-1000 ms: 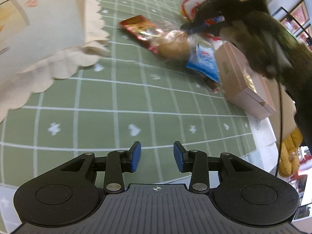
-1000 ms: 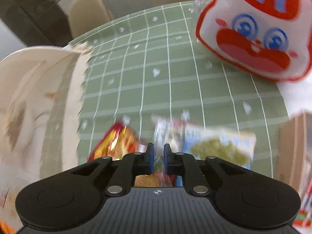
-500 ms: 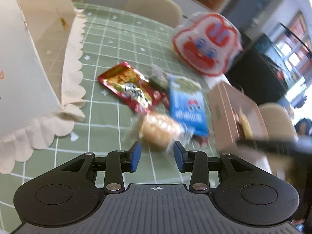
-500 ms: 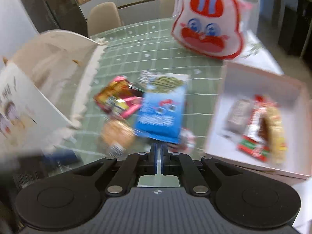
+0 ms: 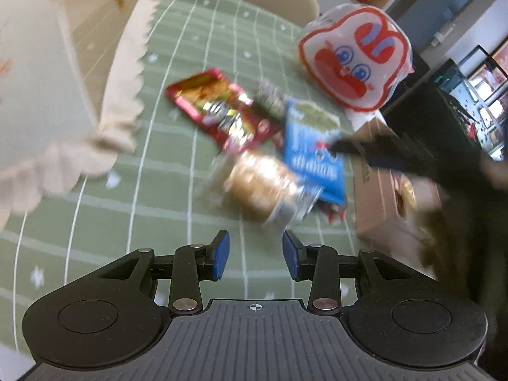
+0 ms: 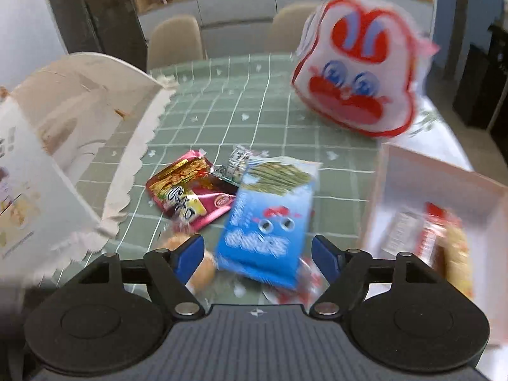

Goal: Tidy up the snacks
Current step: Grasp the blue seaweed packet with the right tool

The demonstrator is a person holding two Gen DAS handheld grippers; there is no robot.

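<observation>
Snacks lie on the green checked tablecloth [image 5: 177, 171]: a red packet [image 5: 219, 111] [image 6: 187, 197], a blue packet [image 5: 312, 155] [image 6: 270, 222], a small silver packet [image 6: 236, 162], and a wrapped round bun [image 5: 260, 187] [image 6: 200, 263]. A pink open box [image 6: 412, 184] [image 5: 374, 190] at the right holds several snacks. My left gripper [image 5: 255, 255] is open and empty, just short of the bun. My right gripper [image 6: 257, 255] is wide open and empty above the blue packet; it shows blurred in the left wrist view [image 5: 381, 152].
A white and red rabbit-face bag [image 5: 355, 63] [image 6: 358, 79] stands at the back right. A large white box with a scalloped edge [image 5: 63, 95] [image 6: 63, 158] stands at the left. Beige chairs [image 6: 177, 41] stand behind the table.
My right gripper has opened wide from shut and pulled back over the blue packet. My left gripper has backed off a little from the bun, still open.
</observation>
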